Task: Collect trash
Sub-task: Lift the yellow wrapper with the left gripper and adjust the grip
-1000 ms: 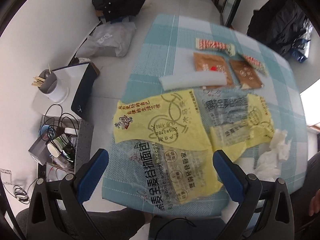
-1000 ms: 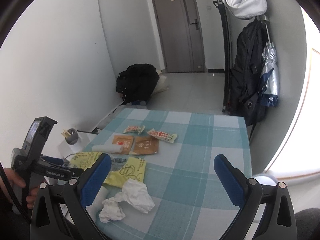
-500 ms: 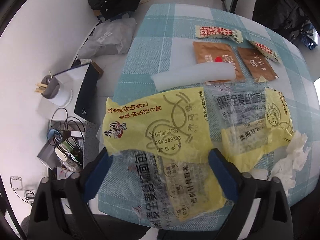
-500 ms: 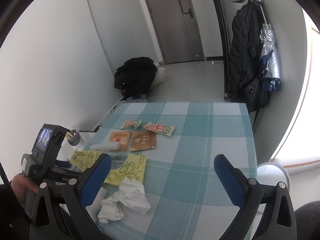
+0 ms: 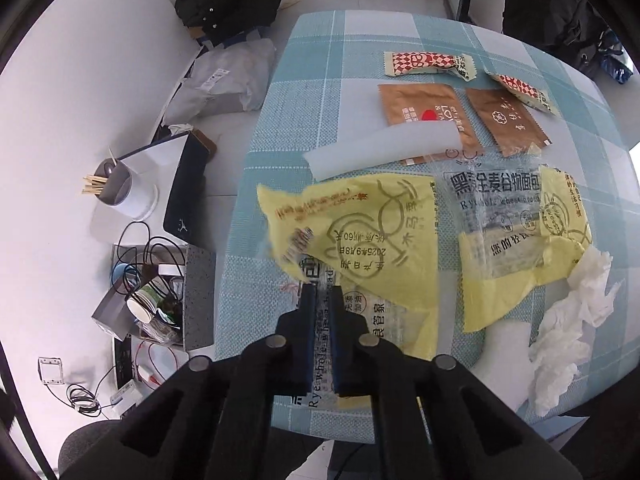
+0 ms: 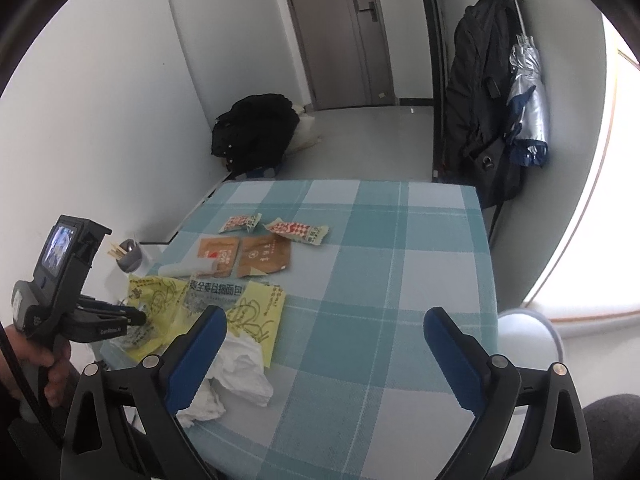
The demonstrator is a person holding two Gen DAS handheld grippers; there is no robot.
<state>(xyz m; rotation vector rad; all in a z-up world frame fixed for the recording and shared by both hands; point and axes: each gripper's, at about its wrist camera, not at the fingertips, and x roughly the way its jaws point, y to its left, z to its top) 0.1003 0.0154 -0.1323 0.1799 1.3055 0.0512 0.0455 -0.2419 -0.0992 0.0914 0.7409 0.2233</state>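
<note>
- Our left gripper [image 5: 322, 300] has just been closing, and its blue pads now pinch the near part of the yellow bread bag [image 5: 360, 240], with clear printed film caught between them.
- A second ago the jaws stood wide apart over this bag, which lay flat; now its corner at ten o'clock from the pads is bunched, lifted and blurred, so we judge the plastic is coming off the checked tablecloth [image 5: 316, 120].
- For the task, that means the first piece of trash looks secured, though thin film can slip from a narrow pinch.
- Our right gripper [image 6: 324, 340] is wide open with nothing between its fingers, hovering above the near side of the table.
- The second yellow bag [image 5: 520, 240] lies at two o'clock from the left pads, partly under clear film.
- The crumpled tissue [image 5: 568, 320] sits at three o'clock, at the table edge; in the right view it is just beside the left blue finger.
- At twelve to one o'clock lie the white foam strip [image 5: 380, 152], two brown sachets [image 5: 424, 108] and two red checked wrappers [image 5: 428, 64], all untouched.
- We cannot tell where the trash is meant to go; a pale round bin [image 6: 528, 336] shows beyond the table's right edge in the right view.
</note>
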